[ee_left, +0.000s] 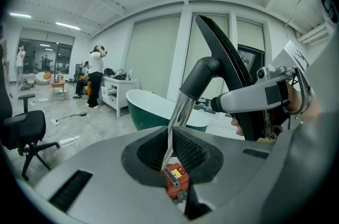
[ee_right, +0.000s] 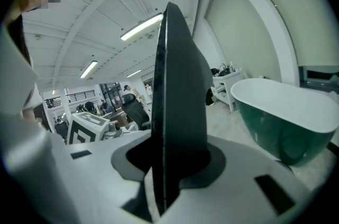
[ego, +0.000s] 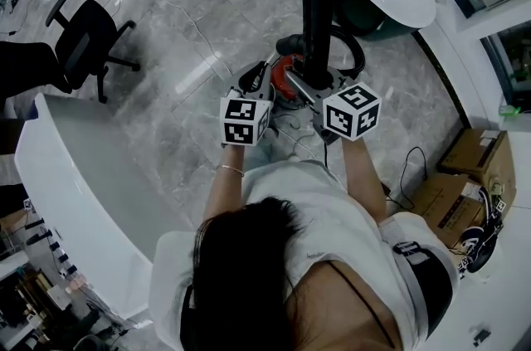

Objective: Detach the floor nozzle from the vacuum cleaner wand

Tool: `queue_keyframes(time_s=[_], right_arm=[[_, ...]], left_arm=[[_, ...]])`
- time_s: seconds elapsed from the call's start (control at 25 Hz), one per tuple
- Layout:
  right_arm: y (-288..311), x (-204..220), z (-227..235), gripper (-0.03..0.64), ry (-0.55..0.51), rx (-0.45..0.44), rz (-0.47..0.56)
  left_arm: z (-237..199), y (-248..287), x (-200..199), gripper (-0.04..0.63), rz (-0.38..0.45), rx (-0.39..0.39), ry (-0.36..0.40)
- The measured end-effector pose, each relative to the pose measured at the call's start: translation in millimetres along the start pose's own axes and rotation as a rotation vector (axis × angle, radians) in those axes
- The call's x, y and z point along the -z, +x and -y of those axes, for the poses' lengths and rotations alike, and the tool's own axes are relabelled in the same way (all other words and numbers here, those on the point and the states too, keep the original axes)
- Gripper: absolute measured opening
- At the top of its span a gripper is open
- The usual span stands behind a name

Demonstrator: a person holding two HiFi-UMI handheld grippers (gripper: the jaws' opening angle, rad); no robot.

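L gripper [ee_left: 172, 162] is clamped on wand [ee_left: 181, 107], just above red body [ee_left: 177, 181]. R gripper [ee_right: 164, 167] is clamped on nozzle [ee_right: 177, 85], kept upright at wand's far end; tub [ee_right: 280, 95] at far right.

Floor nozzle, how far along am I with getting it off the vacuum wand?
Done: both grips are set. In hand: the right gripper is shut on the floor nozzle, and the left gripper is shut on the wand. Left: the black elbow still joins nozzle to wand, so the pull apart is yet to come.
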State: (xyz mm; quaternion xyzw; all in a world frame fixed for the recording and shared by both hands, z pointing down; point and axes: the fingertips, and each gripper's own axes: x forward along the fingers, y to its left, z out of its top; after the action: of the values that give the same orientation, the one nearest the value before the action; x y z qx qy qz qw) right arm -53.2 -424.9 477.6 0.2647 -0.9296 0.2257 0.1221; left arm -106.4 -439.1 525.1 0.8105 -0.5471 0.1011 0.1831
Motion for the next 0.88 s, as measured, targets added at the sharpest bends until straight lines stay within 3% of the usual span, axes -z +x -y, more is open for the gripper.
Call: queue_keyframes(time_s=[0.12,0.52,0.88], right_arm=[[-1,-1,0,0.123,0.001,-0.004,0.001],[-1,-2,0,0.121,0.004,-0.02,-0.007],[5,-2,-1,0.12,0.014,-0.03,-0.009]], left_arm=[[2,2,-1,0.013,0.001,0.009,0.007],[4,10,-3,0.124,-0.006,0.062,0.02],[0,30,-4,0.209,-0.037,0.103,0.08]])
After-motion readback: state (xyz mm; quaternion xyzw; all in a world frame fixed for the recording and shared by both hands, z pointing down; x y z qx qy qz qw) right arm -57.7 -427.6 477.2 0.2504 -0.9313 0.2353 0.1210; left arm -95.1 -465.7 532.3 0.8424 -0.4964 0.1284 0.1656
